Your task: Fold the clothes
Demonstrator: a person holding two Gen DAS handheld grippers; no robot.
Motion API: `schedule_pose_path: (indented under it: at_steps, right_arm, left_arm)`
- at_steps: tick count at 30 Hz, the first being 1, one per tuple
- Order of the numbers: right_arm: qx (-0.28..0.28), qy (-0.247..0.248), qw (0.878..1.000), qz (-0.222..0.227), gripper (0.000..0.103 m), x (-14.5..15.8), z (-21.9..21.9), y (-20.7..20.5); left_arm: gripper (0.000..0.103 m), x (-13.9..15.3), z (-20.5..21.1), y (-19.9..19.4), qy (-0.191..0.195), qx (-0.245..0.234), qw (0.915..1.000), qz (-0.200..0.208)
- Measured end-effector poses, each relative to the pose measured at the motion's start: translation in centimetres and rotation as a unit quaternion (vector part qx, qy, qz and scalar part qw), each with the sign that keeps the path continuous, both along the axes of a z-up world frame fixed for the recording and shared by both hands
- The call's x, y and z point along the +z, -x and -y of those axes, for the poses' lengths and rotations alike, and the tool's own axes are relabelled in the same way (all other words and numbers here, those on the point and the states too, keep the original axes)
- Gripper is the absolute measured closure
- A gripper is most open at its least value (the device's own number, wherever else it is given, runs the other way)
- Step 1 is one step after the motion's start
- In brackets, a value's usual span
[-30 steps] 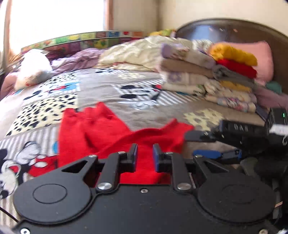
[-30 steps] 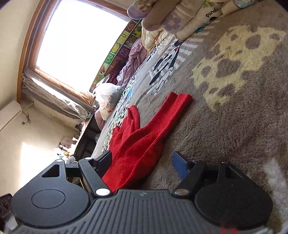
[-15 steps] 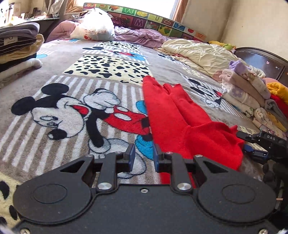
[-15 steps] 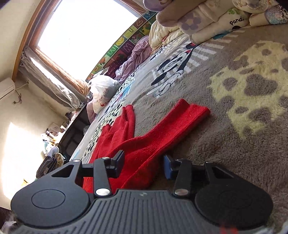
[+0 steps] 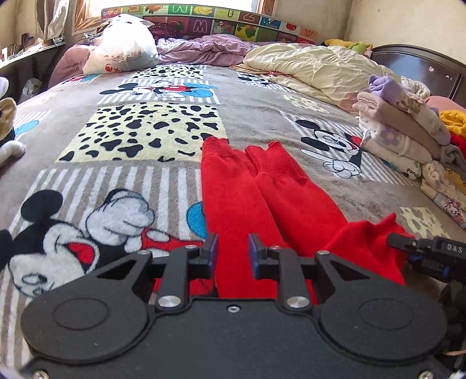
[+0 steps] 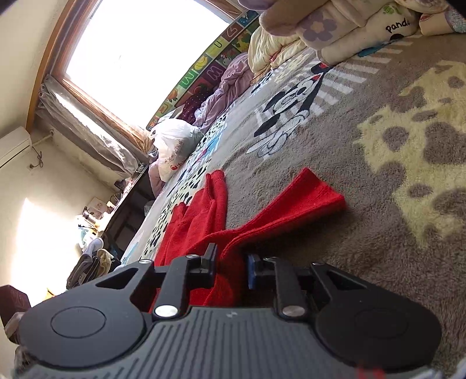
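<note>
Red knitwear fills the middle of the left wrist view — a red garment (image 5: 262,201) lying flat on the cartoon-print blanket (image 5: 145,131) that covers the bed, its two long ribbed-cuffed parts stretching away side by side. The left gripper (image 5: 232,253) hovers low over the near end of the cloth with its jaws partly open; red fabric shows in the gap, but the blue pads do not press on it. At the right edge the right gripper (image 5: 419,250) sits at the garment's bunched near corner. A stack of folded clothes (image 5: 402,137) stands well apart to the right, with a cream quilt (image 5: 314,70) and a white plastic bag (image 5: 125,49) beyond.

From the right wrist view, tilted sideways, the right gripper (image 6: 232,266) has its jaws narrowly parted around a raised fold of the red garment (image 6: 291,207) — the cloth runs between the fingers, though a firm pinch cannot be made out. The folded clothes (image 6: 349,26) lie at the top, near the window (image 6: 139,55).
</note>
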State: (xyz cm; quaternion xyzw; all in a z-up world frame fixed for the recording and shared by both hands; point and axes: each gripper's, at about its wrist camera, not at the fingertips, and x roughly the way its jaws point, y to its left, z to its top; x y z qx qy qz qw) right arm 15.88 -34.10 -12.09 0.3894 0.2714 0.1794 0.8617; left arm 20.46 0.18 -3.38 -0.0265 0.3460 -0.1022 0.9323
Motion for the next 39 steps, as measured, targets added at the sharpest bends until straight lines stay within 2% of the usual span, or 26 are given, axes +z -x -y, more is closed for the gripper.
schedule_pose_path:
  at_steps: [4, 9, 19, 21, 24, 28, 34, 35, 37, 39]
  right_arm:
    - [0.005, 0.003, 1.000, 0.002, 0.080, 0.1, -0.1, 0.0]
    - [0.013, -0.001, 1.000, 0.000, 0.080, 0.1, -0.2, -0.2]
    - [0.024, -0.013, 1.000, -0.001, 0.080, -0.1, -0.2, -0.4]
    - [0.026, -0.013, 1.000, -0.001, 0.080, -0.1, -0.3, -0.5]
    - [0.030, -0.014, 0.999, -0.001, 0.080, -0.1, -0.4, -0.5]
    - [0.034, -0.020, 0.999, 0.003, 0.080, 0.0, -0.4, -0.5]
    - [0.034, -0.023, 0.999, 0.003, 0.080, 0.1, -0.4, -0.5]
    - [0.034, -0.023, 0.999, 0.003, 0.080, 0.1, -0.4, -0.5]
    - [0.038, -0.024, 0.999, 0.011, 0.080, 0.3, -0.4, -0.4]
    - [0.044, -0.025, 0.998, 0.022, 0.080, 0.7, -0.5, -0.2]
  left_arm:
    - [0.083, -0.4, 0.4, -3.5, -0.011, 0.017, 0.9998, -0.006]
    - [0.083, -0.9, 0.2, -6.8, -0.004, 0.035, 0.9992, -0.016]
    - [0.083, -1.6, 1.7, -12.1, -0.023, 0.040, 0.9985, -0.031]
    - [0.083, -1.6, 1.9, -12.7, -0.015, 0.039, 0.9984, -0.038]
    - [0.073, -1.4, 2.1, -13.2, 0.006, 0.040, 0.9982, -0.044]
    - [0.072, -1.3, 3.0, -13.8, -0.006, 0.045, 0.9982, -0.040]
    - [0.072, -2.3, 4.6, -15.0, -0.049, 0.049, 0.9964, -0.049]
    - [0.073, -2.5, 4.6, -15.2, -0.054, 0.053, 0.9959, -0.050]
    - [0.089, -2.5, 4.6, -15.3, -0.065, 0.057, 0.9951, -0.048]
    - [0.099, -2.4, 4.4, -15.1, -0.077, 0.058, 0.9945, -0.041]
